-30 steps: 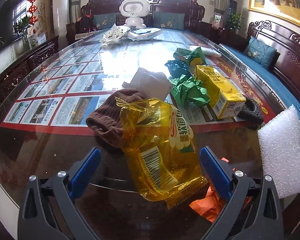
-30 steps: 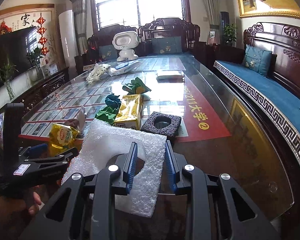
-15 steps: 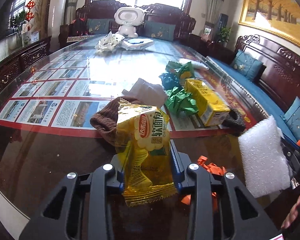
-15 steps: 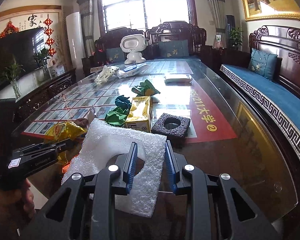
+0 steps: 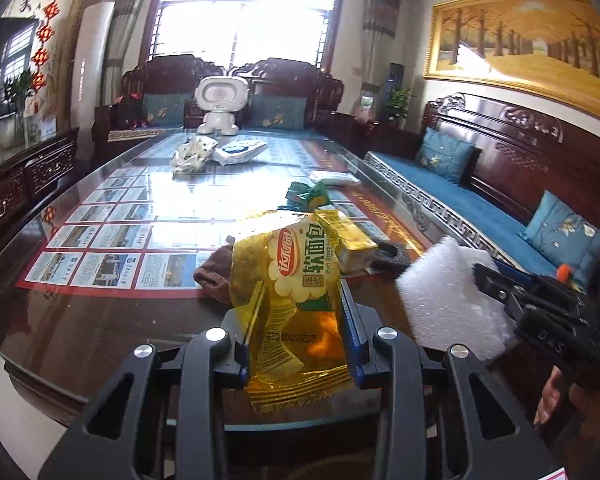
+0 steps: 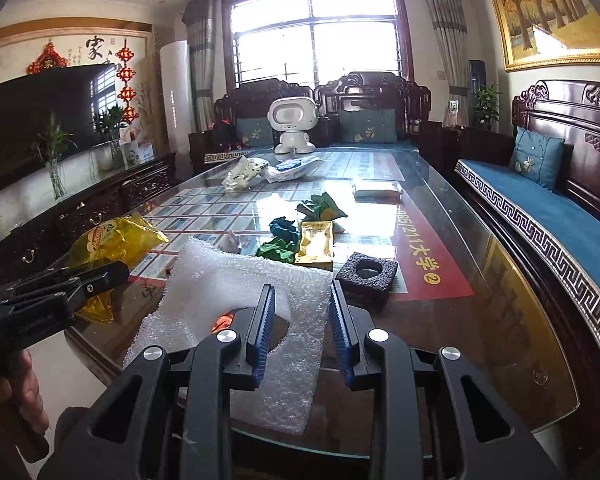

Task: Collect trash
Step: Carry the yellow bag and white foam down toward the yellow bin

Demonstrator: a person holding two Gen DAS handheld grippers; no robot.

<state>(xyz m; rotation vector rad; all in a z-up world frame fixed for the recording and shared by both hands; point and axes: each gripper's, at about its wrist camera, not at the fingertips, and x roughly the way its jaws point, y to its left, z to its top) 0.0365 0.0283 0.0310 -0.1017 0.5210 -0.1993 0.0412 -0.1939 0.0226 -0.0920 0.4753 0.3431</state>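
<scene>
My left gripper [image 5: 298, 320] is shut on a yellow snack wrapper [image 5: 296, 292] and holds it lifted above the glass table [image 5: 100, 312]. My right gripper [image 6: 302, 312] is shut on a white foam sheet [image 6: 236, 280], also raised; the sheet shows at the right of the left wrist view [image 5: 444, 288]. The wrapper in the left gripper shows at the left of the right wrist view [image 6: 112, 244]. Left on the table are a yellow carton [image 6: 316, 244], green crumpled paper [image 6: 278, 250], a black foam block [image 6: 366, 276], an orange scrap [image 6: 224, 320] and a brown cloth [image 5: 214, 272].
Farther back on the table lie a green-yellow packet [image 6: 322, 208], a white packet [image 6: 376, 190], a crumpled white bag [image 6: 244, 172] and a white robot toy [image 6: 294, 126]. A wooden sofa with blue cushions [image 6: 540, 208] runs along the right. A cabinet [image 6: 80, 208] stands at the left.
My left gripper closed on the yellow wrapper and lifted it off the table, tilting the view upward. My right gripper rose a little, still holding the foam sheet.
</scene>
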